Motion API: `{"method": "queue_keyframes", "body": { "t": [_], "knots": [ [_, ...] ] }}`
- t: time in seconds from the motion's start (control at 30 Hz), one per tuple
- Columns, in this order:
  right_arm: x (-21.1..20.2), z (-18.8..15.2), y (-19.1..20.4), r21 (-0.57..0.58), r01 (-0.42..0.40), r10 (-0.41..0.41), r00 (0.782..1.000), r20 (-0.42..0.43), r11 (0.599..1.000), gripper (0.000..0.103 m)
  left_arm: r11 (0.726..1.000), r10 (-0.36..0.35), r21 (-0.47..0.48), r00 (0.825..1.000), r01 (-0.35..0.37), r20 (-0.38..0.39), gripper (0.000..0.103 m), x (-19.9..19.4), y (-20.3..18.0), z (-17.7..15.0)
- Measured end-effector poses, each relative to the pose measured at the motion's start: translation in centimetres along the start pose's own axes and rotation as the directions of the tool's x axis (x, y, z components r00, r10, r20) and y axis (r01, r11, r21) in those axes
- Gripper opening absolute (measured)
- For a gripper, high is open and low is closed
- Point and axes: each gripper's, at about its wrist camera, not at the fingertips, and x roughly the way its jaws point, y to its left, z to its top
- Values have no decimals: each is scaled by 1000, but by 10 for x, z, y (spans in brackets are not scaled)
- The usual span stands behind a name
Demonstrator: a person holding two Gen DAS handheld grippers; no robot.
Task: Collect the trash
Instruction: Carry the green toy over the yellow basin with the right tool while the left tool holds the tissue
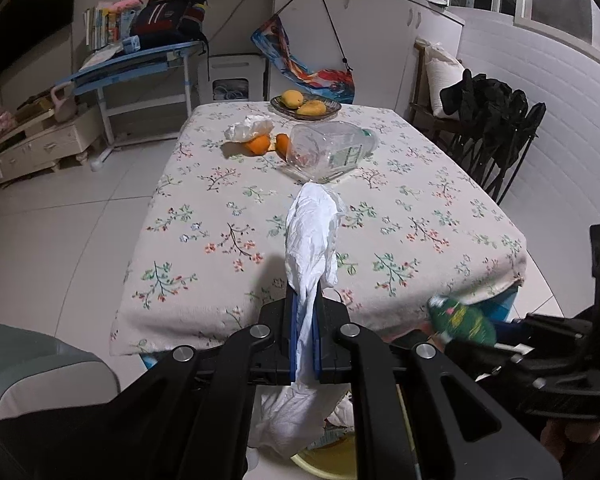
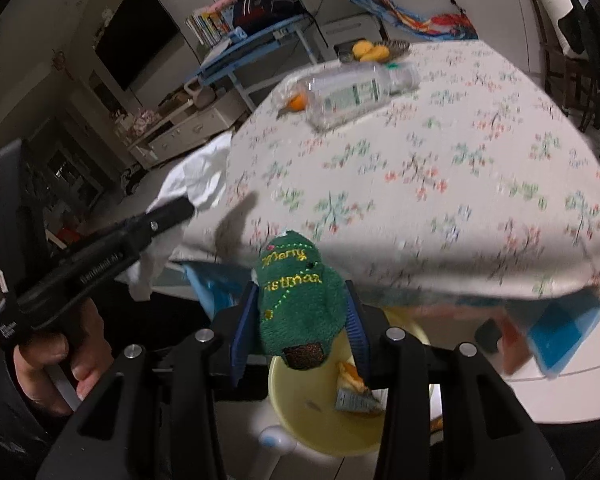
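The crumpled white tissue point(image 1: 312, 240) is clamped in the left tool point(image 1: 305, 312); the green embroidered felt pouch point(image 2: 300, 304) is pinched in the right tool point(image 2: 300, 320), above the yellow round bin point(image 2: 324, 420) at 6 o'clock. Both are best released squarely over it.

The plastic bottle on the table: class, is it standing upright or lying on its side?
Lying on its side: the bottle stretches flat along the tablecloth.

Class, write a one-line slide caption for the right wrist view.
Right gripper holds a green plush toy above a yellow bin, beside the floral-clothed table.
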Motion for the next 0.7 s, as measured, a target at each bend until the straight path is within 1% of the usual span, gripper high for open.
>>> {"method": "queue_keyframes", "body": {
  "t": [0.2, 0.37, 0.47, 0.57, 0.6, 0.7],
  "knots": [
    [19, -17, 8, -25, 28, -30, 995, -92, 999, 42, 1000, -11, 21, 1000, 12, -10, 6, -2, -10, -8],
    [37, -25, 11, -48, 61, -68, 983, -168, 997, 42, 999, -18, 33, 1000, 18, -18, 6, -2, -13, -12],
    [43, -29, 12, -54, 70, -79, 977, -199, 996, 45, 999, -19, 38, 1000, 20, -21, 6, -2, -14, -13],
    [49, -33, 9, -51, 81, -91, 969, -231, 995, 51, 999, -23, 43, 999, 24, -24, 6, -2, -15, -14],
    [49, -34, 8, -50, 91, -100, 966, -236, 995, 54, 999, -23, 45, 999, 25, -25, 6, -2, -15, -15],
    [51, -35, 4, -36, 94, -100, 964, -246, 995, 57, 998, -25, 51, 999, 26, -28, 6, -1, -17, -17]
  ]
}}
